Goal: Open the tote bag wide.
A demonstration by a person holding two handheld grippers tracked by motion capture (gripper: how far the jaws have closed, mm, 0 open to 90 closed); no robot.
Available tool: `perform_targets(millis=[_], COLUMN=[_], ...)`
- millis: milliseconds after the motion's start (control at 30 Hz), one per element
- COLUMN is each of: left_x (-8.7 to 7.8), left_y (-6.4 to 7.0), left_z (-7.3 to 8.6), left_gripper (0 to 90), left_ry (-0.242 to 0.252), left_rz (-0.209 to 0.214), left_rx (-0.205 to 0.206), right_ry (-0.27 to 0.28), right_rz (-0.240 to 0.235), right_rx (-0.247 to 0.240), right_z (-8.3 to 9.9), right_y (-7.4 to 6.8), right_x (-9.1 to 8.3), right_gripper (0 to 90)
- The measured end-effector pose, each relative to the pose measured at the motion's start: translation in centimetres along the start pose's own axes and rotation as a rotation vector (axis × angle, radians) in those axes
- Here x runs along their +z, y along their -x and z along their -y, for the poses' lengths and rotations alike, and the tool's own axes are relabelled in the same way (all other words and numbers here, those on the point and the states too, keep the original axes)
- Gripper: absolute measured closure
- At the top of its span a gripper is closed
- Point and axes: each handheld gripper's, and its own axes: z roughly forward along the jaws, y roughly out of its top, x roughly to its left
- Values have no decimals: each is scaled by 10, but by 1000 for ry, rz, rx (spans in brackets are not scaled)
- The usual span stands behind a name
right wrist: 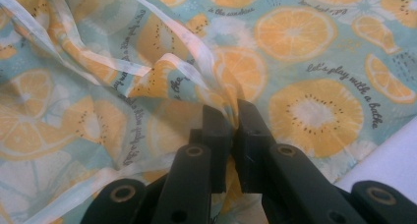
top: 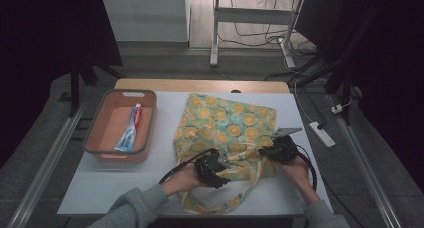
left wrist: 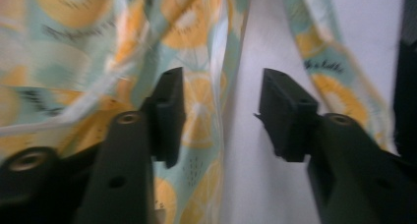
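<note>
We pinch the bag [top: 227, 128] near its near right edge with our right gripper [right wrist: 234, 117], jaws clamped on a fold. Our left gripper [left wrist: 221, 106] gapes over the bag's near left edge; the bag lies mid-table, right of the bin [top: 102, 153].

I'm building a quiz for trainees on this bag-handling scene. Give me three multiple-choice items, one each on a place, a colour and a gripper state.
1. Where does the toothpaste tube lie?
A. in the basket
B. on the bag
C. on the floor

2. What colour is the basket?
A. blue
B. orange-brown
C. white

3. How does the right gripper stand?
A. open above the table
B. shut on the bag
C. shut on the tube

Answers:
1. A, the tube rests inside the basket left of the bag.
2. B, its walls look orange-brown.
3. B, its jaws pinch a fold of the fruit-print fabric.
</note>
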Motion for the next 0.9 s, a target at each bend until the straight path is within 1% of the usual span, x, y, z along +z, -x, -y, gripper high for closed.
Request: perform_targets(millis=[67, 133, 167, 200, 300, 367, 400, 467, 500, 533, 567, 600, 667, 733, 800, 833, 867, 900], left_x=[3, 2, 0, -3, -15, -25, -30, -39, -43, -47, -54, -54, -60, -61, -60, -60, -61, -63], left_y=[1, 2, 3, 4, 10, 17, 21, 30, 35, 40, 47, 47, 55, 56, 55, 53, 51, 50], left_z=[1, 1, 2, 2, 5, 8, 10, 13, 15, 16, 19, 19, 24, 27, 28, 29, 29, 30], left_gripper=[692, 828, 876, 881, 882, 882, 882, 882, 882, 882, 882, 882, 881, 880, 875, 846, 846, 761], left_ry=[-2, 3, 8, 20, 52, 85, 95, 110, 119, 128, 136, 136, 144, 139, 140, 145, 156, 172], left_rz=[9, 14, 25, 45, 75, 112, 121, 131, 138, 145, 154, 154, 163, 157, 156, 156, 147, 122], left_rx=[4, 9, 10, 16, 37, 52, 66, 104, 118, 127, 145, 145, 160, 166, 161, 153, 144, 134], right_ry=[4, 9, 13, 20, 28, 55, 55, 71, 90, 96, 96, 95, 91, 82, 67, 63, 63, 58], right_rz=[0, 2, 3, 7, 12, 15, 15, 22, 23, 24, 24, 27, 20, 6, 8, 12, 12, 18], right_rx=[4, 3, 2, 8, 11, 23, 23, 25, 35, 38, 41, 46, 56, 60, 52, 45, 45, 40], right_z=[0, -1, -1, -1, -2, -4, -4, -6, -8, -9, -9, -9, -8, -7, -7, -7, -7, -7], right_y=[0, 0, 1, 2, 2, 4, 4, 4, 4, 4, 4, 5, 6, 6, 4, 3, 3, 2], right_x=[-1, -2, -3, -5, -8, -15, -15, -21, -27, -29, -30, -30, -29, -26, -23, -21, -21, -20], right_gripper=[838, 838, 840, 842, 845, 846, 846, 848, 850, 851, 851, 852, 852, 852, 852, 853, 853, 853])
